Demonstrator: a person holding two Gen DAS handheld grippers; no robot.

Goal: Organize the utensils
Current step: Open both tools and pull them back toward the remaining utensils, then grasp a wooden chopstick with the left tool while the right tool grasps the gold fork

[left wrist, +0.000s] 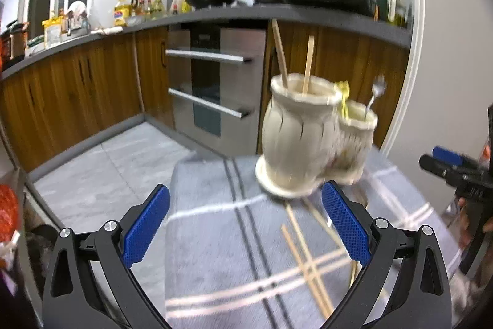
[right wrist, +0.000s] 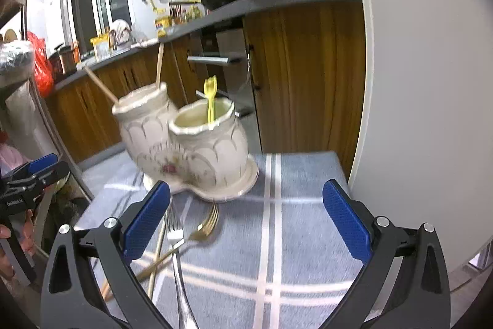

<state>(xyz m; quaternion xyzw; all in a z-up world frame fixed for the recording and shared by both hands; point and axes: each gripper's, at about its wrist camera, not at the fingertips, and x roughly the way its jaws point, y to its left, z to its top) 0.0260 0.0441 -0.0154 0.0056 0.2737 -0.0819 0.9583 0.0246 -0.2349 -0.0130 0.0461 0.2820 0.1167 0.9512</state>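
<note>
left tool (left wrist: 245, 224): released, empty | right tool (right wrist: 246, 221): released, empty | ceramic holder (right wrist: 197, 150): centre frame, on desk (right wrist: 308, 205) | gold fork (right wrist: 206, 228): lower centre

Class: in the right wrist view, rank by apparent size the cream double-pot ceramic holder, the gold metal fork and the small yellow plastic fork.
1. Cream double-pot ceramic holder, clearly largest.
2. Gold metal fork lying on the cloth, though nearness may enlarge it.
3. Small yellow plastic fork, partly hidden in the pot.

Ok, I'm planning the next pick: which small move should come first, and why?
Probably lower the open right gripper onto the gold fork lying on the cloth. It sits nearest between the fingers, and the holder's shorter cup already has a yellow fork.
</note>
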